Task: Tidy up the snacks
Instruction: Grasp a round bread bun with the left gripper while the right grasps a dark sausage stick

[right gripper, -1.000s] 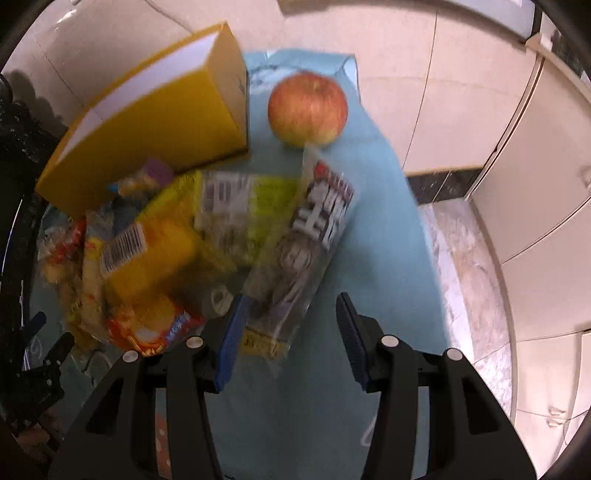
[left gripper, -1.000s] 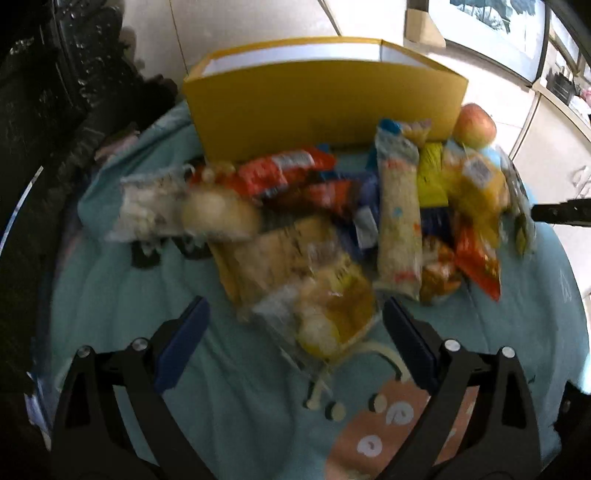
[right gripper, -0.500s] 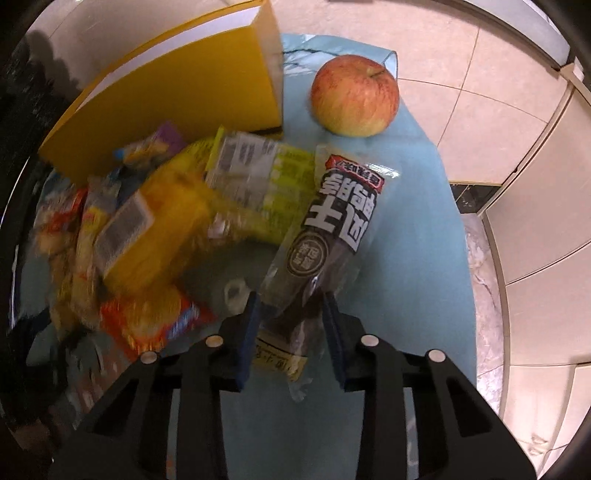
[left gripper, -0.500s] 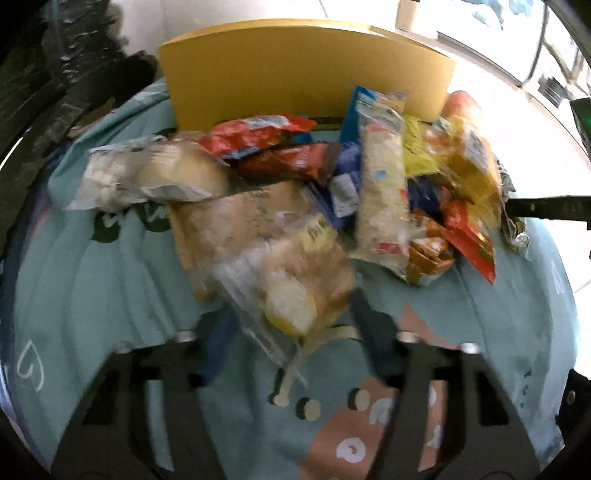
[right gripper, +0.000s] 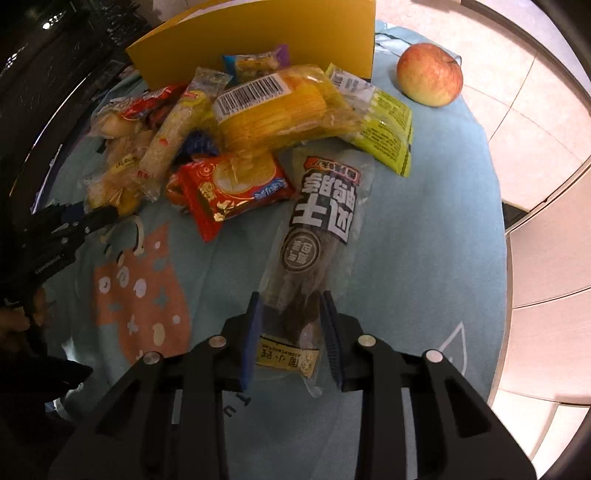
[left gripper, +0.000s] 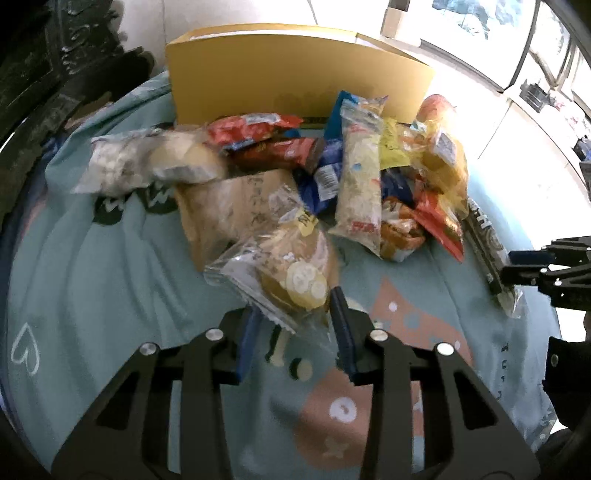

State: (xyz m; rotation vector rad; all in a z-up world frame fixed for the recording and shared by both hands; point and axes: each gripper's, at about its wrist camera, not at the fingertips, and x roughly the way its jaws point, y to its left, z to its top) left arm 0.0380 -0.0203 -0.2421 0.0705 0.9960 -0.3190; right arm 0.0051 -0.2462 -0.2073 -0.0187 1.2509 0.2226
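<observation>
My right gripper [right gripper: 290,334] has just closed on the near end of the long dark snack pack [right gripper: 317,236]. It lies on the teal cloth [right gripper: 424,240], with the snack pile [right gripper: 236,125], yellow box [right gripper: 258,33] and apple [right gripper: 430,74] beyond.

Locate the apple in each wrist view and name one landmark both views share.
Left wrist: the apple sits upper right, behind the snack pile, at the right end of the yellow box.
Right wrist: the apple sits upper right, alone on the teal cloth, right of the yellow box.
Shared landmark: the yellow box.
</observation>
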